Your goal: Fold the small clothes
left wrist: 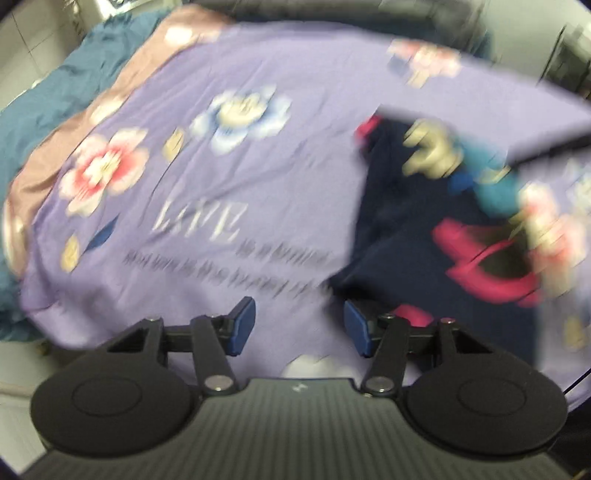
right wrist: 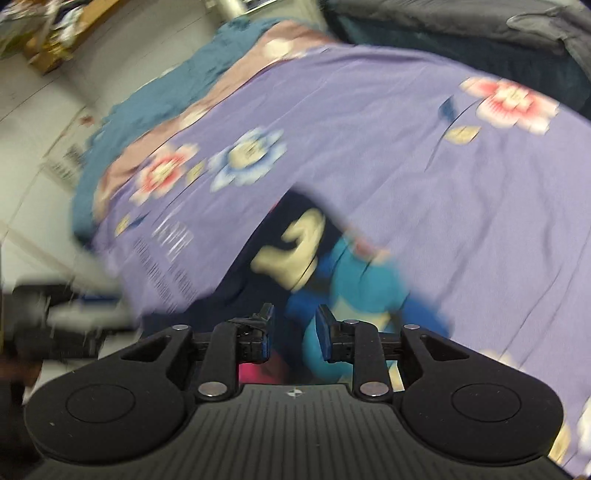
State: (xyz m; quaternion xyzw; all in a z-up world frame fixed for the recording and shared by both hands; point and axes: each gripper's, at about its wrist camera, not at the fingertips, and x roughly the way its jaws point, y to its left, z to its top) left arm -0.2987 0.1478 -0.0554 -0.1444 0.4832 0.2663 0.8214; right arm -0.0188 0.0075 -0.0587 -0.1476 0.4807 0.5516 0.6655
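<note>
A small navy garment point(left wrist: 399, 229) with pink trim and a cream and blue print lies on the purple flowered bedsheet point(left wrist: 258, 147), at the right of the left wrist view. My left gripper point(left wrist: 299, 328) is open and empty, just left of the garment's near edge. In the right wrist view the same garment point(right wrist: 258, 258) lies ahead, its blue print point(right wrist: 369, 291) under my right gripper point(right wrist: 293, 330), which is open with nothing between its pads. Both views are blurred by motion.
The bedsheet point(right wrist: 443, 184) covers the bed. A teal blanket point(left wrist: 48, 122) lies along its left edge and shows in the right wrist view too point(right wrist: 177, 85). White tiled floor point(right wrist: 33, 122) is at left. Dark bedding point(right wrist: 461, 33) lies at the far right.
</note>
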